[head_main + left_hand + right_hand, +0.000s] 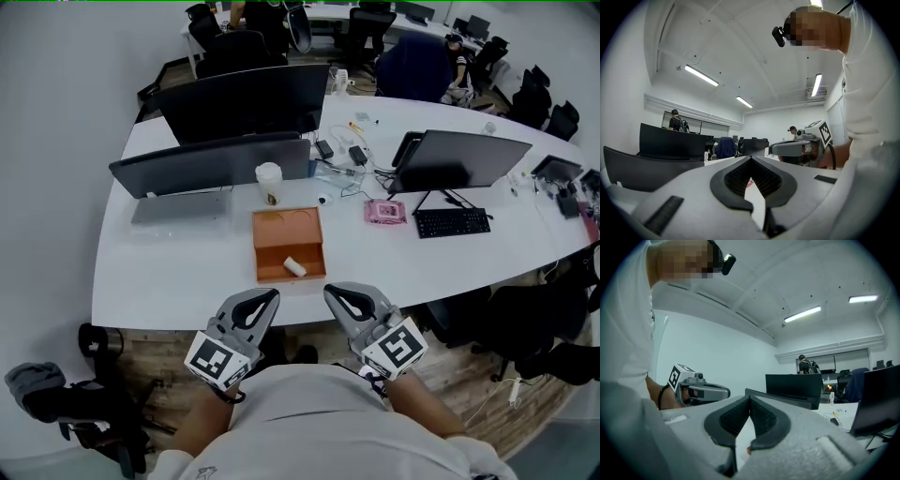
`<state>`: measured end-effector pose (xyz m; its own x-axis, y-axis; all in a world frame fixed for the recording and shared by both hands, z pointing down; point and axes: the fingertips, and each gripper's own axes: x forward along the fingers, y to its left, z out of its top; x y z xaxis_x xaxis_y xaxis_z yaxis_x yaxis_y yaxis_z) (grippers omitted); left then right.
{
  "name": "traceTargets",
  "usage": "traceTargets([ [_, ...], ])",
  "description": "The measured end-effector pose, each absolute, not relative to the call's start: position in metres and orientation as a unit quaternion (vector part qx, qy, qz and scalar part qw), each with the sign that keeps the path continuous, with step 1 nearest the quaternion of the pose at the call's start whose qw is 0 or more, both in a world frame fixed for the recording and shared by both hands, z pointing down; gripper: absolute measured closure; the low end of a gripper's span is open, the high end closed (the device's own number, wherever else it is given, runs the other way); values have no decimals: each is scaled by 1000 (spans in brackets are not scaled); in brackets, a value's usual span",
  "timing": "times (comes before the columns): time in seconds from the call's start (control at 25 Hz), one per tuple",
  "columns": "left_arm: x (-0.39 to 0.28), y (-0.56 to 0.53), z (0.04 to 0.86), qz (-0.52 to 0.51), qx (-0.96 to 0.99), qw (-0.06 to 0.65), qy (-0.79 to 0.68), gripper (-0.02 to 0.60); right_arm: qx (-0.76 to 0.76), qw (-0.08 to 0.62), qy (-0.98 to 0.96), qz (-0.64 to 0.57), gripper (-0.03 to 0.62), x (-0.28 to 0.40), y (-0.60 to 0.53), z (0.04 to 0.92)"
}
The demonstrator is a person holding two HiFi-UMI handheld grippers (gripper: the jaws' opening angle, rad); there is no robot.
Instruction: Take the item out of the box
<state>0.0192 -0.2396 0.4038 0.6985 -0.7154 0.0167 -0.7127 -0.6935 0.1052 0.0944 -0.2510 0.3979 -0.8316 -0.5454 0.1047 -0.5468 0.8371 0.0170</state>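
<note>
An open orange box (288,243) lies on the white table (187,272), a small white cylindrical item (295,267) lying in its near right corner. My left gripper (272,296) and right gripper (330,293) are held side by side just off the table's near edge, short of the box, both tilted upward. Both are shut with nothing between the jaws. In the left gripper view the shut tips (750,160) point at the room, and the right gripper's body (799,146) shows at the right. The right gripper view shows its shut tips (749,397) and the left gripper's body (701,391).
Behind the box stand a paper cup (269,183), dark monitors (211,161), a laptop (179,207), another monitor (461,157) with a keyboard (453,222), a pink object (383,212) and cables. Office chairs (525,323) sit near the table's right edge. People sit at the far desks.
</note>
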Motion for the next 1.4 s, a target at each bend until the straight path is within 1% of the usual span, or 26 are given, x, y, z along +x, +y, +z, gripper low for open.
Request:
traceTargets([
  [0.48,27,-287,415,-8,923,64,-378,583,293,60,-954,20,591,103,-298,407],
  [0.88,7,-328,433,2,920,82,-382,583,279,78,-956,51,589,76,-342,420],
  [1.12,-9,-357,447,7,917,95,-386,583,274,92,-956,60,589,61,-374,441],
  [1.32,-25,-378,471,19,916,110,-386,583,269,118,-953,75,589,47,-400,476],
  [1.4,-30,-386,483,24,916,116,-384,583,264,130,-952,86,569,39,-408,493],
])
